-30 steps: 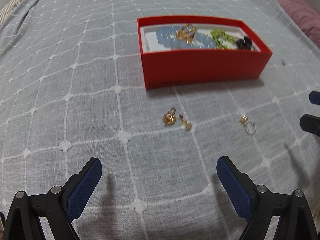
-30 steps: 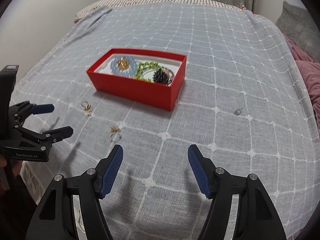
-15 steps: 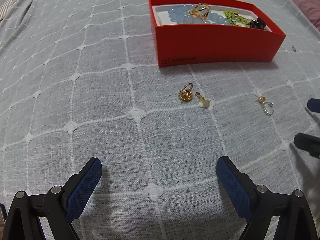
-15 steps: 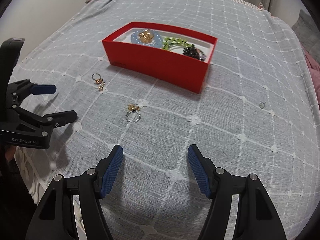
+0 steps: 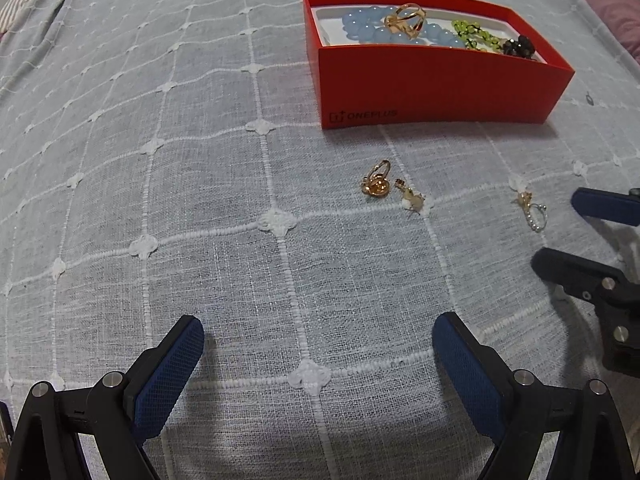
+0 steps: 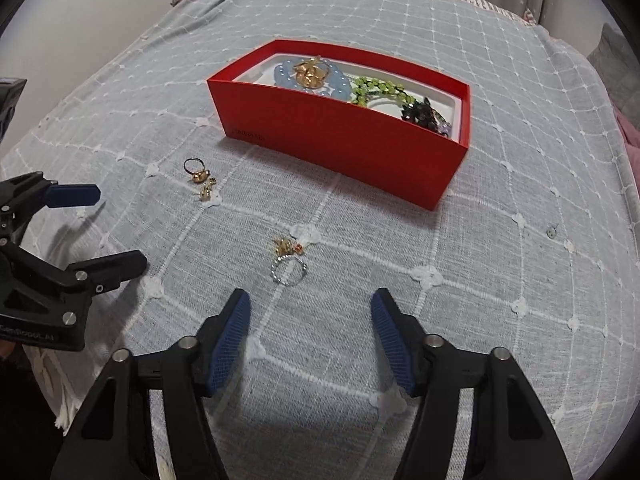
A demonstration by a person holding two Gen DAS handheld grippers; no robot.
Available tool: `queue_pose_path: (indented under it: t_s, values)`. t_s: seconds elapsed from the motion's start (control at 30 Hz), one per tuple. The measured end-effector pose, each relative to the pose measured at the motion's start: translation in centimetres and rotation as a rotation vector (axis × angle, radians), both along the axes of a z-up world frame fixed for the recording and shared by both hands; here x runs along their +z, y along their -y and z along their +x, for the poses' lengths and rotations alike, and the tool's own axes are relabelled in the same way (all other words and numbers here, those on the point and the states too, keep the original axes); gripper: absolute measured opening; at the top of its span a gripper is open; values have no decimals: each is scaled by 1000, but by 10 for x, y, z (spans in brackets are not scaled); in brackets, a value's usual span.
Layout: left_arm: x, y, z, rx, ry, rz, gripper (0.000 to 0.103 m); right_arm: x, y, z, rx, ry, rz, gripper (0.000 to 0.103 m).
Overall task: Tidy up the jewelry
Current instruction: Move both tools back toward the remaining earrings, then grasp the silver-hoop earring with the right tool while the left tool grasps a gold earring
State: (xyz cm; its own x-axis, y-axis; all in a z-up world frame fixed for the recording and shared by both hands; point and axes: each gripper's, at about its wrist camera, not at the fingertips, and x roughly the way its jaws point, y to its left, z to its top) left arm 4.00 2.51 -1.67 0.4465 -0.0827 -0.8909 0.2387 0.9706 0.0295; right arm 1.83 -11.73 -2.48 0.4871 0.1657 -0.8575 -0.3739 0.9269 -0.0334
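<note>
On the bed (image 6: pixel 520 160), the left hand-held gripper (image 5: pixel 318 344) hangs wide and empty near the front edge. Ahead of it lie a gold ring (image 5: pixel 377 184) and, just beside it, a small gold earring (image 5: pixel 410 198), both not yet boxed. Further right, a silver beaded ring (image 6: pixel 288 270) with a gold charm lies just ahead of the right hand-held gripper (image 6: pixel 310 330), whose jaws are closing with nothing between them. Beyond stands the red box (image 6: pixel 340 136), already holding a blue bead bracelet (image 5: pixel 368 30), a gold piece, green beads (image 5: pixel 474 34) and a dark cluster. So about 3 pieces seem left. Open bedspread surrounds everything; the bed's left edge drops off close by.
</note>
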Motion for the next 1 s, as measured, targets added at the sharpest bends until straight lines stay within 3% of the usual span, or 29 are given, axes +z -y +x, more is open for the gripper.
queue_pose_path:
  t_s: [0.33, 0.5, 0.57, 0.73, 0.8, 0.9, 1.0]
  values:
    - [0, 3, -1, -2, 2, -1, 96, 0, -11, 1, 45, 24, -9, 19]
    - [2, 5, -2, -5, 17, -1, 96, 1, -11, -1, 53, 31, -13, 16]
    - [3, 4, -2, -5, 24, -16, 96, 1, -9, -1, 52, 24, -2, 9]
    - [9, 1, 0, -3, 47, -65, 95, 3, -5, -4, 45, 21, 2, 6]
    - [12, 2, 0, -2, 62, -89, 92, 3, -4, -5, 47, 21, -2, 5]
    - [13, 2, 5, -8, 71, -131, 79, 3, -2, -6, 44, 23, -6, 3]
    - [13, 5, 8, -26, 85, -139, 58, 4, 1, -7, 36, 22, -6, 2]
